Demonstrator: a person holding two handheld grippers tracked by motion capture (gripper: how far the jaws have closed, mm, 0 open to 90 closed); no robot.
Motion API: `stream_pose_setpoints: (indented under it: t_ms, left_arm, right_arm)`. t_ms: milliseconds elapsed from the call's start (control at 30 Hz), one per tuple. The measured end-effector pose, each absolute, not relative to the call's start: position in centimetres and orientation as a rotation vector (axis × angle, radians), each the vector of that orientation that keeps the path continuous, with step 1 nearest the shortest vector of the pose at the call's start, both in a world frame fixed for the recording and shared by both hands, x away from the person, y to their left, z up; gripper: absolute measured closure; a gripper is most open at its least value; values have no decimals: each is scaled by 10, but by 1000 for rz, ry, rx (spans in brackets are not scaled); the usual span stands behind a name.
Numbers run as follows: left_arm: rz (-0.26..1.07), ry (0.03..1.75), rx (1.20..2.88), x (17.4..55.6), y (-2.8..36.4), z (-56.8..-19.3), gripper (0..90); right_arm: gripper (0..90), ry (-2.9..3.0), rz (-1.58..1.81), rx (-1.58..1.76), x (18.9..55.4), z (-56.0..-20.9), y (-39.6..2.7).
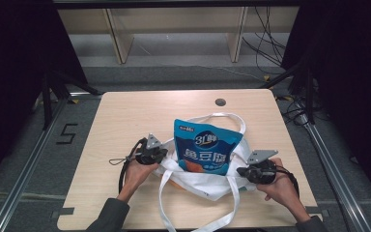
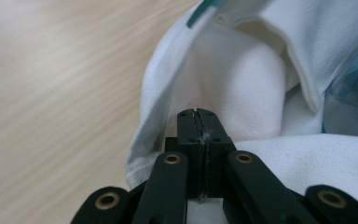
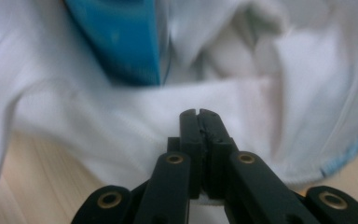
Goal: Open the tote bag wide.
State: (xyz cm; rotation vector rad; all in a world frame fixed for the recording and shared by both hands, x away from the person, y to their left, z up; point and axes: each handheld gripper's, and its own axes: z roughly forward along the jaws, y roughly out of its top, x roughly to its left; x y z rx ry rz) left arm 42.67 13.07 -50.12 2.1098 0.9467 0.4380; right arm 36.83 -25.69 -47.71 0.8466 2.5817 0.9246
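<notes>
A white cloth tote bag (image 1: pixel 207 182) lies on the wooden table (image 1: pixel 125 121) with a blue snack packet (image 1: pixel 205 147) standing in its mouth. My left gripper (image 1: pixel 163 155) is at the bag's left rim. In the left gripper view its jaws (image 2: pixel 198 112) are shut, with a sliver of the white cloth (image 2: pixel 242 79) pinched between them. My right gripper (image 1: pixel 241 171) is at the bag's right rim. In the right gripper view it (image 3: pixel 198 112) is likewise shut on a fold of the bag (image 3: pixel 121 116), with the blue packet (image 3: pixel 121 42) just beyond.
The bag's long white straps (image 1: pixel 166 203) trail toward the table's near edge, and another loops behind the packet. A round cable hole (image 1: pixel 220 102) sits near the far edge. Wooden furniture legs and cables lie on the floor beyond.
</notes>
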Motion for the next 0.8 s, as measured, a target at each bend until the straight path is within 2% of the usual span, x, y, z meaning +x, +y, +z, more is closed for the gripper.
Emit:
stream_pose_setpoints:
  t_ms: [133,167,300,400,467,567,800]
  left_arm:
    - [484,961,2111,424,123,-495,887]
    - [489,966,2086,421,122,-491,856]
    - [492,872,2075,396,116,-461,814]
    - [425,814,2056,374,108,-454,807]
    - [423,755,2116,361,102,-459,805]
    - [519,697,2262,351,95,-488,815]
    - [525,713,2275,346,92,-494,836]
  right_arm:
    - [900,2598,893,879,367,-489,-256]
    - [900,2585,890,872,366,-489,-254]
    - [844,2534,904,838,362,-476,-254]
    - [845,2514,993,812,354,-463,-255]
    - [862,2518,1018,778,349,-459,-253]
    - [889,2574,977,773,345,-467,-251]
    - [900,2626,836,785,347,-485,-242]
